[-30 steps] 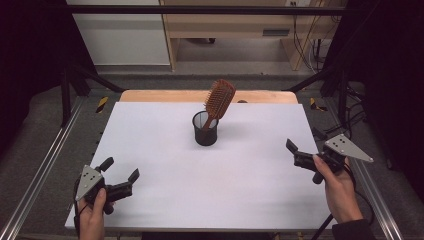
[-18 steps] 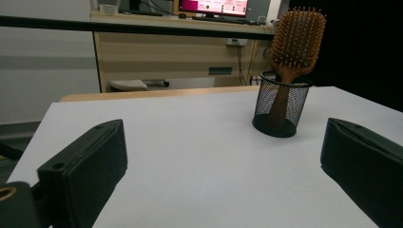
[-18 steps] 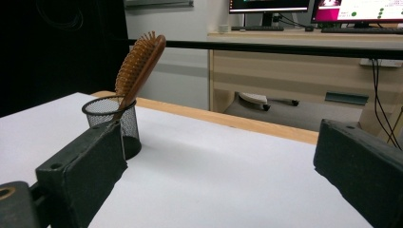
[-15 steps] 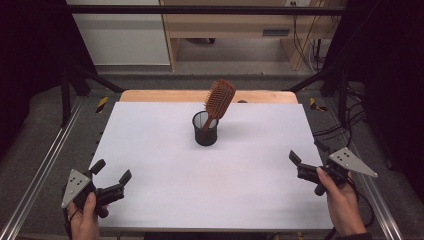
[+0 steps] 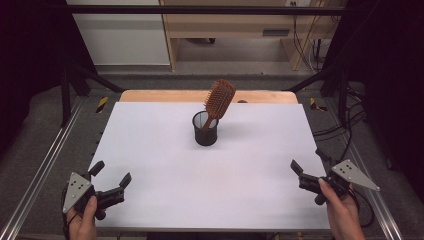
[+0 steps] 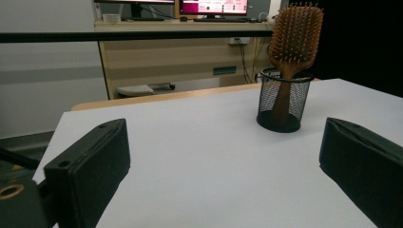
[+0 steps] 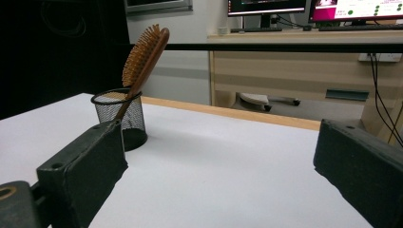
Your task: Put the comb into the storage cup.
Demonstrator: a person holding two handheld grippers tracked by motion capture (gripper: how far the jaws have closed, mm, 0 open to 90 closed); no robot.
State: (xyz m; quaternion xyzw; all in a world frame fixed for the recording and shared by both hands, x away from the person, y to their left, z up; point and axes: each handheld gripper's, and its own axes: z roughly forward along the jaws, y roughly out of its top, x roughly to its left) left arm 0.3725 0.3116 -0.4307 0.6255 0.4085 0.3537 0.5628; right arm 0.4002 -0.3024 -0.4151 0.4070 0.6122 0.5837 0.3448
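Note:
A wooden paddle hairbrush [image 5: 218, 102] [image 6: 293, 33] [image 7: 143, 56] stands handle-down in a black mesh cup [image 5: 205, 129] [image 6: 282, 106] [image 7: 120, 118] near the back middle of the white table [image 5: 210, 180]. It leans to the right, its bristle head above the rim. My left gripper [image 5: 110, 175] [image 6: 223, 161] rests low at the front left corner, open and empty. At the front right edge my right gripper [image 5: 306, 163] [image 7: 218, 166] is open and empty too. Both are far from the cup.
A wooden strip [image 5: 165, 95] runs along the table's far edge. Metal rails [image 5: 45, 165] flank both sides. Beyond stand a light wood desk [image 5: 260, 22] with monitors [image 6: 214, 6] and hanging cables [image 5: 305, 40].
Both grippers have drawn back toward the table's front edge, the left one to the front left corner, the right one nearer the front right. Brush and cup have not moved.

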